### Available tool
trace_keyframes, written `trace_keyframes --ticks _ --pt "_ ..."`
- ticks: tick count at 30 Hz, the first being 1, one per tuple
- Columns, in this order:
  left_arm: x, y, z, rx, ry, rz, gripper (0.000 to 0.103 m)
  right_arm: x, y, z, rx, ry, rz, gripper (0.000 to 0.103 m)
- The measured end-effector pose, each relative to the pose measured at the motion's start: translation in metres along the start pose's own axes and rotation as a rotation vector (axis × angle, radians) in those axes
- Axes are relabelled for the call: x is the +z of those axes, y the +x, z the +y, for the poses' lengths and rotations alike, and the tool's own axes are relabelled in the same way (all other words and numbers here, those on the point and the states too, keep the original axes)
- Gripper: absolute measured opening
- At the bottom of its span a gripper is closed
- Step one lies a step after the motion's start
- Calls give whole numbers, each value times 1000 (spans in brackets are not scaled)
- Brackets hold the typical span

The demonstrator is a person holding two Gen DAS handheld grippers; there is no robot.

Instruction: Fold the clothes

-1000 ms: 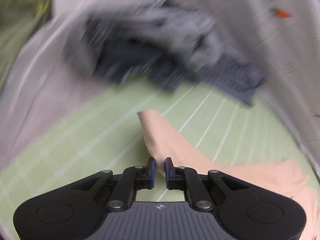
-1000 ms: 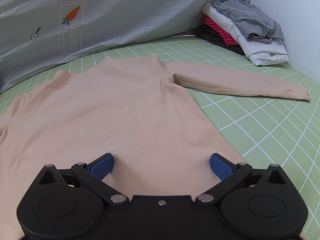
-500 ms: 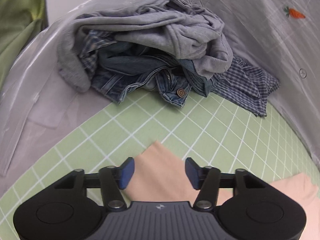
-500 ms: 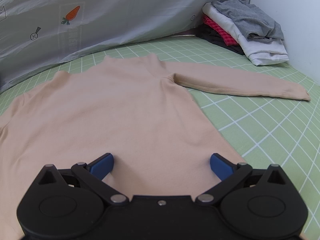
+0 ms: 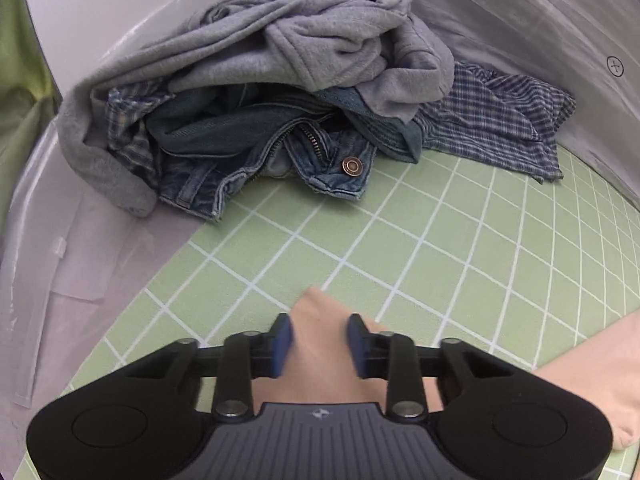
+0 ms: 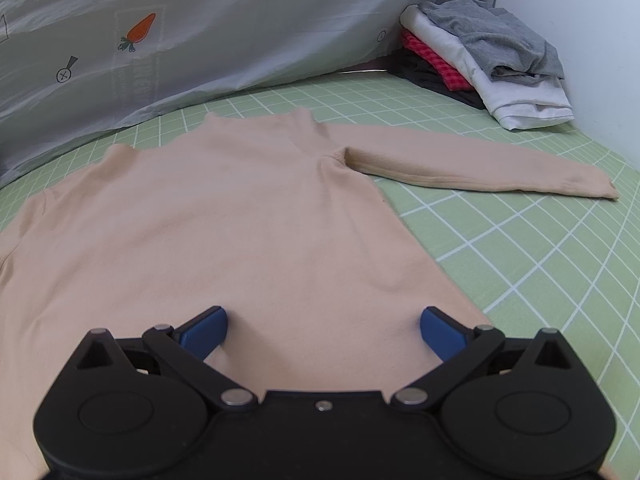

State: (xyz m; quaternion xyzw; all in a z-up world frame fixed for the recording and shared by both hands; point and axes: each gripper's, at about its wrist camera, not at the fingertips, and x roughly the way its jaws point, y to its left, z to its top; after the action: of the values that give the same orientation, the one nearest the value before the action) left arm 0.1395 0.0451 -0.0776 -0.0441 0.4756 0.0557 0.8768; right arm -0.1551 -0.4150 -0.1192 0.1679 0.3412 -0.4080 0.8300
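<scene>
A peach long-sleeved sweater (image 6: 224, 220) lies flat on the green grid mat (image 6: 540, 240), its one sleeve (image 6: 480, 168) stretched out to the right. My right gripper (image 6: 323, 330) hangs wide open over the sweater's lower body, with nothing between its fingers. In the left wrist view the other sleeve's cuff (image 5: 318, 320) lies on the mat between the blue pads of my left gripper (image 5: 319, 344). Its jaws are closing around the cuff and stand a little apart, one pad (image 5: 283, 344) at each edge of the fabric.
A loose pile with a grey sweatshirt (image 5: 304, 52), jeans (image 5: 260, 152) and a plaid shirt (image 5: 500, 120) lies just beyond the left gripper. A folded stack (image 6: 492, 60) sits at the far right corner. A grey carrot-print sheet (image 6: 200, 40) rises behind the mat.
The left gripper let go of the sleeve, opened wide, then narrowed again around the cuff while moving closer to the loose pile. The right gripper has not moved.
</scene>
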Motion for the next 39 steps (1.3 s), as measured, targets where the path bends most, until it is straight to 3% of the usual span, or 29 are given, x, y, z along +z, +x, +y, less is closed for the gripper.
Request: trace_keyframes --ticks 1,2,3,11,18,22,32,37,39 --pt "0 -1 2 -7 -9 -2 21 0 0 0 -1 1 -1 103" --pt "0 -2 5 -14 -17 -5 8 0 0 0 -1 1 -1 103" --pt "-1 -4 7 -21 -26 -7 3 0 0 0 -2 2 -2 103" --pt "-3 -46 17 -115 -73 -88 3 -1 0 0 -2 2 -11 103" --pt "-34 -97 27 -199 -70 -166 3 -4 -2 -3 20 -16 -24 103" --pt "-62 -110 32 -195 -56 -154 3 -5 -4 -5 40 -30 -20 103" --pt "-144 -128 47 -184 -73 -58 0 7 -12 -19 132 -106 107 103" --pt "-160 -137 51 -195 -101 -33 0 1 -24 -31 148 -139 128 103" --pt "-161 -138 49 -191 -95 -33 9 -1 -27 -34 148 -154 137 103"
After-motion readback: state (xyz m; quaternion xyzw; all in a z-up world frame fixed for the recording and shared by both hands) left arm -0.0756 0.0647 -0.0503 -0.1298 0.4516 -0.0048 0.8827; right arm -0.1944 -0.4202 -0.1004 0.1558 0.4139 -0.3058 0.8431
